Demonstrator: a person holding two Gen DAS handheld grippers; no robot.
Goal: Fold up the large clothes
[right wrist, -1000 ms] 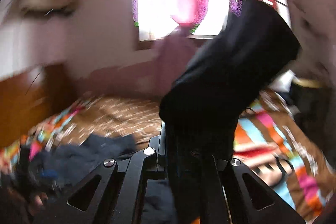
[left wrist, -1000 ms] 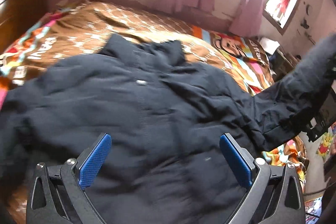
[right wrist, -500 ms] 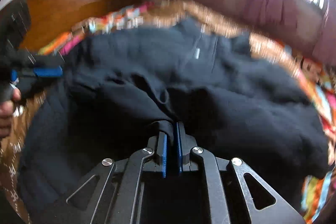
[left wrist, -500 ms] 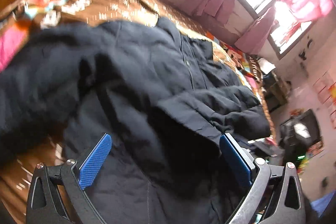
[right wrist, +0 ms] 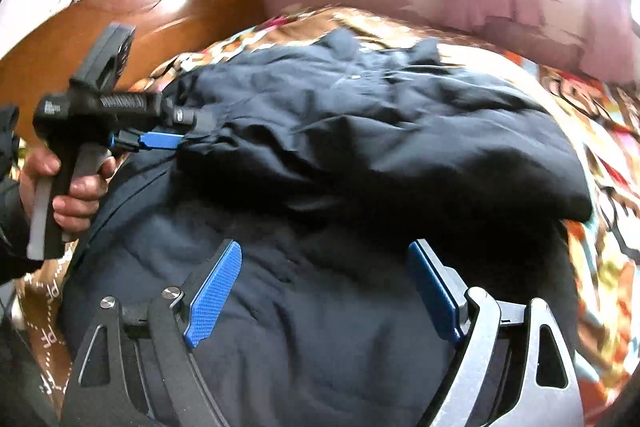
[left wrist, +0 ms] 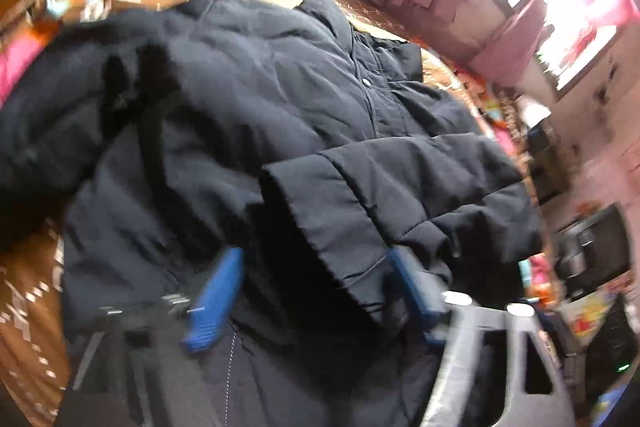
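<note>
Dark padded jacket [right wrist: 360,147] lies spread on patterned bedspread [right wrist: 600,131], one sleeve [left wrist: 380,195] folded across chest.

Right gripper [right wrist: 324,291]: jaws just opening, wide apart, nothing between them, hovering over hem.

Left gripper [left wrist: 316,291]: jaws just closing, roughly half open, around sleeve cuff; whether pads already press, cannot tell.

Advice: seat cuff deep between pads before lifting; keep sleeve flat on chest.

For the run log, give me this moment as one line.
item: dark navy padded jacket | left tool: jaws just closing around its sleeve cuff, grip unclear | right tool: jaws just opened, empty
</note>
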